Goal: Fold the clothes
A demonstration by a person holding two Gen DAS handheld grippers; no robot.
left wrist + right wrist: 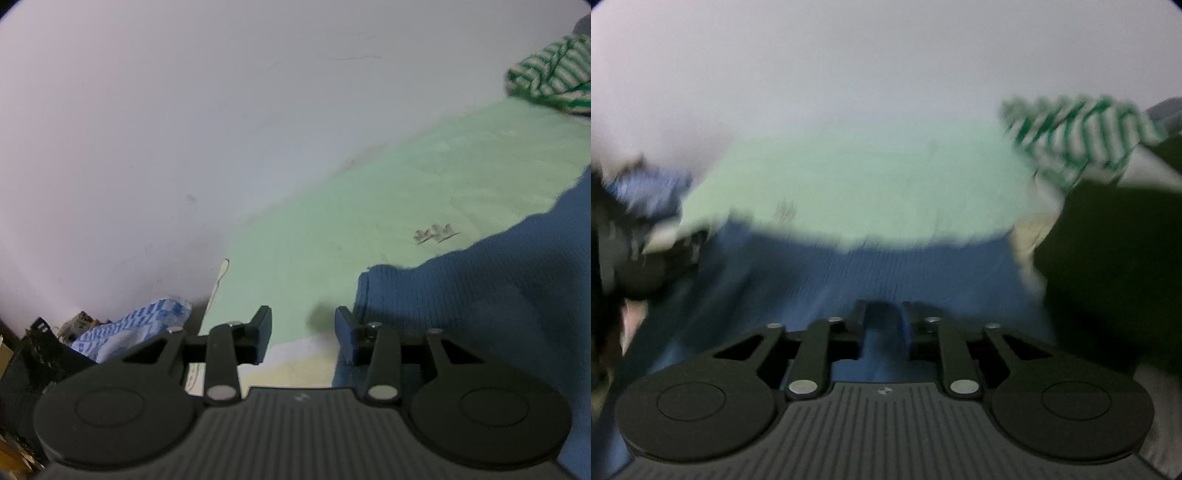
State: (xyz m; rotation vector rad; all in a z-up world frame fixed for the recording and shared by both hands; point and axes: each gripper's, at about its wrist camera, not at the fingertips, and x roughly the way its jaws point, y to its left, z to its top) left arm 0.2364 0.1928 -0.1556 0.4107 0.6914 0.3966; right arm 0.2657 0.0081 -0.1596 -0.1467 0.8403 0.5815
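Two tools: left tool [303, 334] agape beside blue garment [480, 291] edge; right tool [884, 325] state unclear, blurred.

Three garments are showing: one blue knit garment [480, 295] lying on the surface [332, 221], one green-and-white striped garment [550, 74] sitting at its far end, and one dark green garment [1108, 258] lying at the right. One blue-and-white patterned bag [136, 328] is resting beside the surface's edge. Two sets of tongs are appearing, the left [303, 334] and the right [884, 325].
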